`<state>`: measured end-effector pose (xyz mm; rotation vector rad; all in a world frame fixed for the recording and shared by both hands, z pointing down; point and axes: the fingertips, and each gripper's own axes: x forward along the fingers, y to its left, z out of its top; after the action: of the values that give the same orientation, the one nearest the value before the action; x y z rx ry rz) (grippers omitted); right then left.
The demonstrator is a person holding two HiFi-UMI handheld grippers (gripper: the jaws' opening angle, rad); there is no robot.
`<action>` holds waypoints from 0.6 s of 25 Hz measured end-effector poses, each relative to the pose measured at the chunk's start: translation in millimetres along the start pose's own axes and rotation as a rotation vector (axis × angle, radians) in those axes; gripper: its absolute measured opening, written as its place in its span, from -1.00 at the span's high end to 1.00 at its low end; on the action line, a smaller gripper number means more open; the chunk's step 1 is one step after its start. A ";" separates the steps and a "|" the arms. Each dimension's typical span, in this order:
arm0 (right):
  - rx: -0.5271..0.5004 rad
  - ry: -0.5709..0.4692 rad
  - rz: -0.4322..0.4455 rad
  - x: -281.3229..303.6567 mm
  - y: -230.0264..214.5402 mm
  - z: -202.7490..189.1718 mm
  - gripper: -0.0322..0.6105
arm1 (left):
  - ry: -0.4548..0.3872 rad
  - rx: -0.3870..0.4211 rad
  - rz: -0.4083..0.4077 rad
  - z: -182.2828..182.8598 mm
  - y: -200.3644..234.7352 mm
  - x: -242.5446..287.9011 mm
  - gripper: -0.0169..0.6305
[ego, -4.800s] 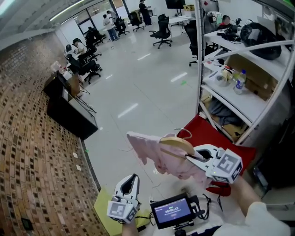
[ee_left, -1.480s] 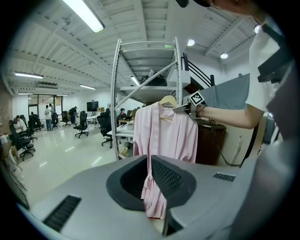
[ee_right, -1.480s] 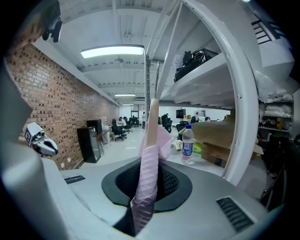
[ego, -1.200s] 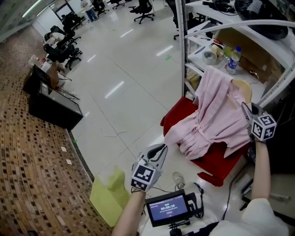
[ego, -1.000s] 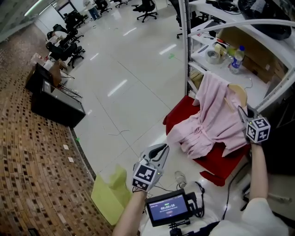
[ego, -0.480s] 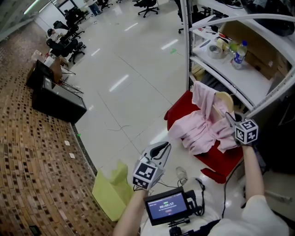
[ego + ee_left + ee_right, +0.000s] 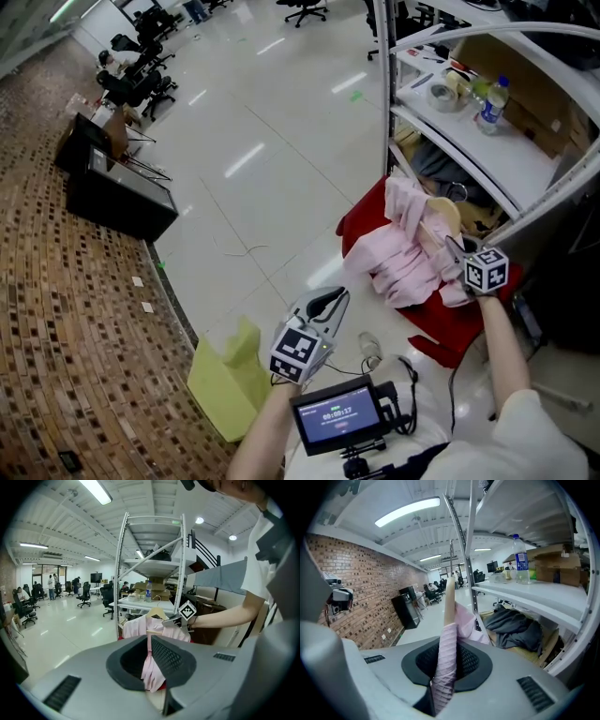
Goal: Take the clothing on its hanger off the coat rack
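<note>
Shelving crowds the right side. The rack [image 7: 387, 103] has a white upright and a slanted brace [image 7: 553, 189] just beside the right gripper [image 7: 454, 249], and the edge of a shelf board [image 7: 473, 152] runs close above it. That gripper's jaws are pressed together on the pink garment [image 7: 401, 255] where it drapes over the shoulder of the wooden hanger [image 7: 442, 217]. I see the garment held low in front of the rack's bottom bay, over a red cloth [image 7: 450, 323] on the floor. Its bunched lower folds reach the red, though I cannot tell whether they rest on it.

To the left the pale floor [image 7: 262, 141] lies wide open as far as a black cabinet [image 7: 117, 199] by the brick wall [image 7: 56, 328]. The left gripper [image 7: 335, 297] hangs over that free floor, well apart from the garment, its jaws only slightly apart with nothing between them. Near it are a yellow-green bag [image 7: 225, 380] and a small screen [image 7: 334, 414].

Only the right gripper view shows the pinch close up: cloth wedged between the pads, with bare wood rising beyond it. It also shows a heap of dark clothes [image 7: 513, 629] under the shelf that carries a bottle [image 7: 521, 559] and a cardboard box [image 7: 555, 569]. Only the left gripper view shows the garment from the front, hanging straight down from the hanger, with the person's forearm [image 7: 225, 616] reaching in from the right.
</note>
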<state>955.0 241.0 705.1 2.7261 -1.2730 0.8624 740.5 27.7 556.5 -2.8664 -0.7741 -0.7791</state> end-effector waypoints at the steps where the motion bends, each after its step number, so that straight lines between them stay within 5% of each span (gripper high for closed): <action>1: 0.010 0.001 0.002 3.6 0.7 -5.3 0.80 | 0.002 -0.002 -0.002 -0.8 -0.8 -0.3 0.88; 15: 0.190 0.080 -0.040 65.8 -22.5 -117.8 0.80 | 0.030 -0.018 0.003 -16.0 -2.5 -2.1 0.88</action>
<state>949.1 237.2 841.7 2.8136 -1.1750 1.1305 730.4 25.8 569.2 -2.8637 -0.7633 -0.8315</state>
